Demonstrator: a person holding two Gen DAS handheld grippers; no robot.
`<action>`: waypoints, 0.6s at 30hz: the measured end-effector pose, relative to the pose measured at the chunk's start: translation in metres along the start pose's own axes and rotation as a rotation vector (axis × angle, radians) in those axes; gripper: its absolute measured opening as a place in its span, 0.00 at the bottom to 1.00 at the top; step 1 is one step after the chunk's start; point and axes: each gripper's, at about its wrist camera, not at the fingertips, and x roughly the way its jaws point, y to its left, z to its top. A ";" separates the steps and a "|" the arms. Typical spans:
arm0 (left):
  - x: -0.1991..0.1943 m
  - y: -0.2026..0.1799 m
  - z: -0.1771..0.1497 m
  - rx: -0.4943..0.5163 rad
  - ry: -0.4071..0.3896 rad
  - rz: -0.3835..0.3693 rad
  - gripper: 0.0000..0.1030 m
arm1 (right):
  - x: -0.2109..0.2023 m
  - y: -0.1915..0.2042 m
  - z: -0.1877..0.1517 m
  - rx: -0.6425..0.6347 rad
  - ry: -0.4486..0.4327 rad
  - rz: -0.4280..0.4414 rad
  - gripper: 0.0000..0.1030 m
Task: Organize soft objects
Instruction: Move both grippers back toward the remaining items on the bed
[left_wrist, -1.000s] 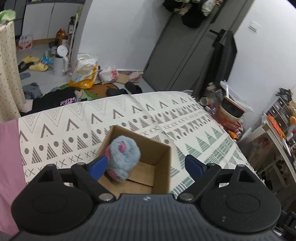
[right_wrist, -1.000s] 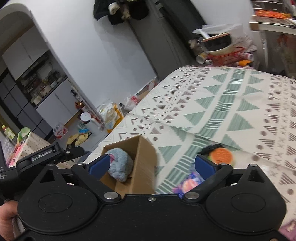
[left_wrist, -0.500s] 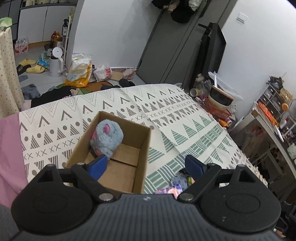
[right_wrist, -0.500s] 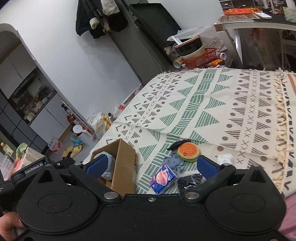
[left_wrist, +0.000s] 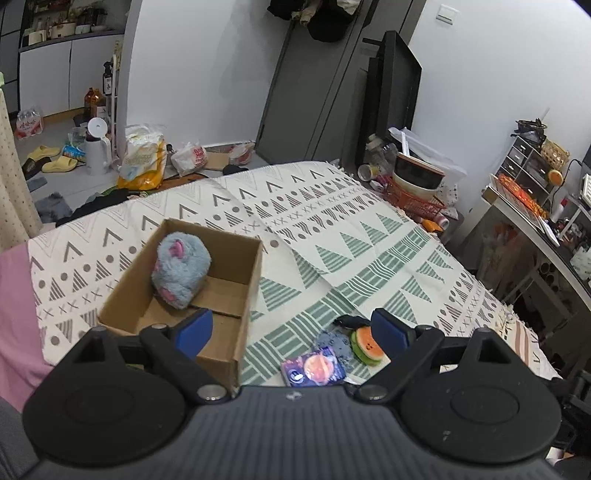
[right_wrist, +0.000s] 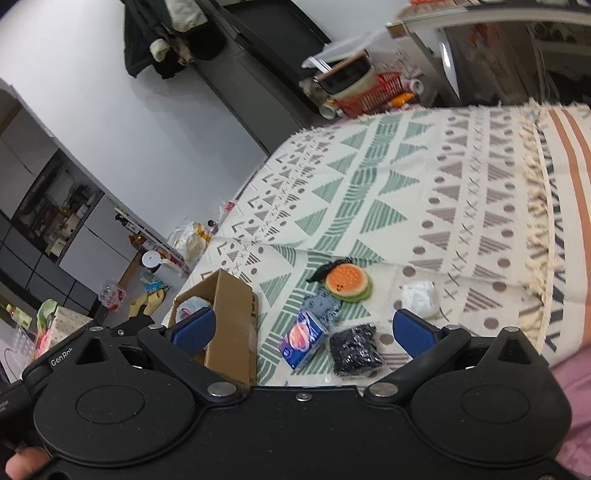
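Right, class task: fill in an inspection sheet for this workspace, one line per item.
Surface: patterned blanket on a bed.
Job's things: blue plush inside cardboard box; burger toy, planet packet, black bundle, white item loose beside it.
Clutter: bags and slippers on the floor.
Grippers: left gripper and right gripper open, empty.
Cables: nothing seen.
Surroundings: white wall, dark door, crowded shelves.

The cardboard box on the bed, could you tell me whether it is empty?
Not empty: the cardboard box holds one blue plush toy at its far end; the near floor is bare.
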 end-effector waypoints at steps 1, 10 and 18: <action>0.001 -0.003 -0.002 0.004 0.007 -0.002 0.89 | 0.001 -0.003 0.000 0.010 0.008 0.000 1.00; 0.020 -0.025 -0.014 0.048 0.092 -0.012 0.89 | 0.020 -0.022 0.000 0.111 0.050 -0.072 1.00; 0.052 -0.030 -0.026 0.048 0.170 -0.011 0.89 | 0.039 -0.033 -0.002 0.179 0.076 -0.081 1.00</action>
